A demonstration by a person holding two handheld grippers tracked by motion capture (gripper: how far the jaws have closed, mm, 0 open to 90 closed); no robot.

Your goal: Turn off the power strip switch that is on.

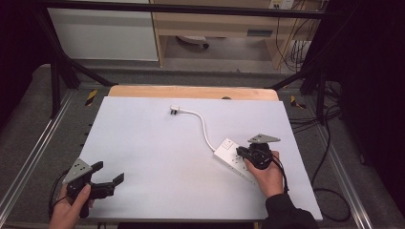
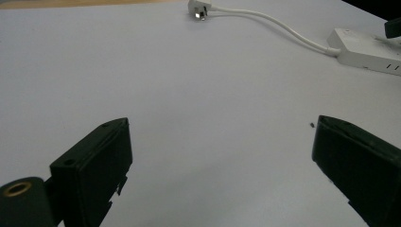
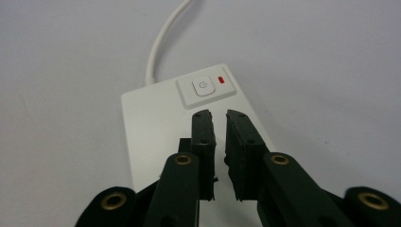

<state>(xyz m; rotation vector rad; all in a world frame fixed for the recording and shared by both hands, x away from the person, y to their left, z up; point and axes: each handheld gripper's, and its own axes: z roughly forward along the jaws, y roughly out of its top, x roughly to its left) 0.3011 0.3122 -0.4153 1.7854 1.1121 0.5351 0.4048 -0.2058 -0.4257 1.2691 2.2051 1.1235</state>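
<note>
High view: the white rectangular plastic power strip (image 1: 233,155) lies at the right of the white table sheet (image 1: 157,157), under the right gripper (image 1: 242,153). Left gripper (image 1: 109,173) rests near-left.

Left gripper view: jaws spread wide, nothing between.

Right gripper view: jaws nearly together, a narrow empty gap, tips just short of the strip's white push-button (image 3: 203,87).

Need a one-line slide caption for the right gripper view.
Right gripper, jaws nearly closed with nothing between, poised over white power strip near its power button.
</note>
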